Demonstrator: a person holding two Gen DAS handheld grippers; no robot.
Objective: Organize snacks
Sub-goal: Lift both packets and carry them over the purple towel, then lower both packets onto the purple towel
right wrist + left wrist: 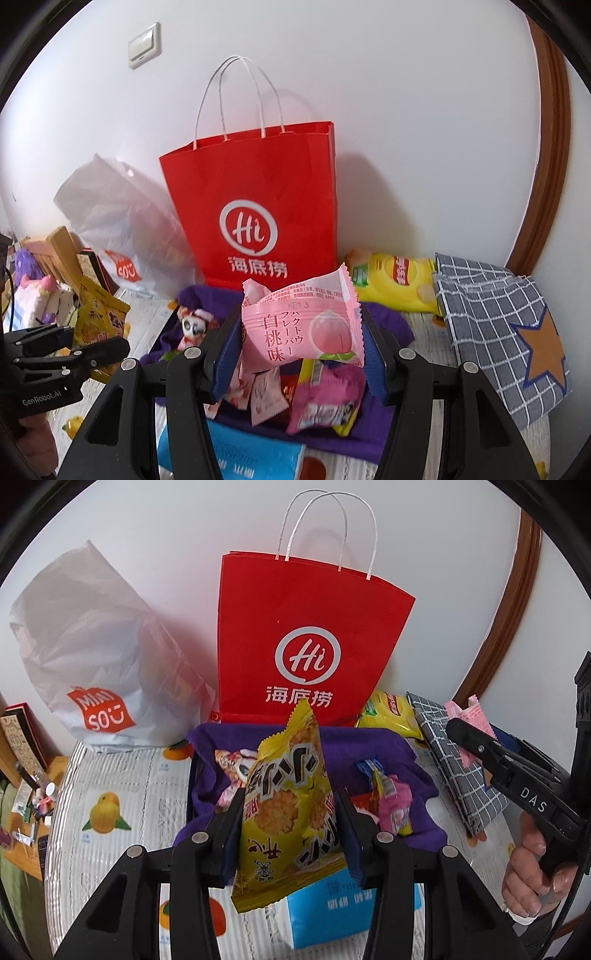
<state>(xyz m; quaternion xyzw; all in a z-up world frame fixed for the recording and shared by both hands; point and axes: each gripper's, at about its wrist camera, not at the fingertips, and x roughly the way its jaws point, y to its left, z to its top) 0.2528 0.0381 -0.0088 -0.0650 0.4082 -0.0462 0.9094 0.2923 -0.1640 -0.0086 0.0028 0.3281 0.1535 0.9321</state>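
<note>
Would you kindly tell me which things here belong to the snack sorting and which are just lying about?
Job:
- yellow cracker packet in left hand-held gripper
- pink peach packet in right hand-held gripper
- purple-lined tray of snacks
- red paper bag

Lying about:
- checked pouch
- white Miniso bag
- blue tissue pack

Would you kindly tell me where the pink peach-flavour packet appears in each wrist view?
Left wrist: pink peach packet at far right, held in the right gripper.
Right wrist: centre, between the fingers.
Shared landmark: red paper bag, behind.
</note>
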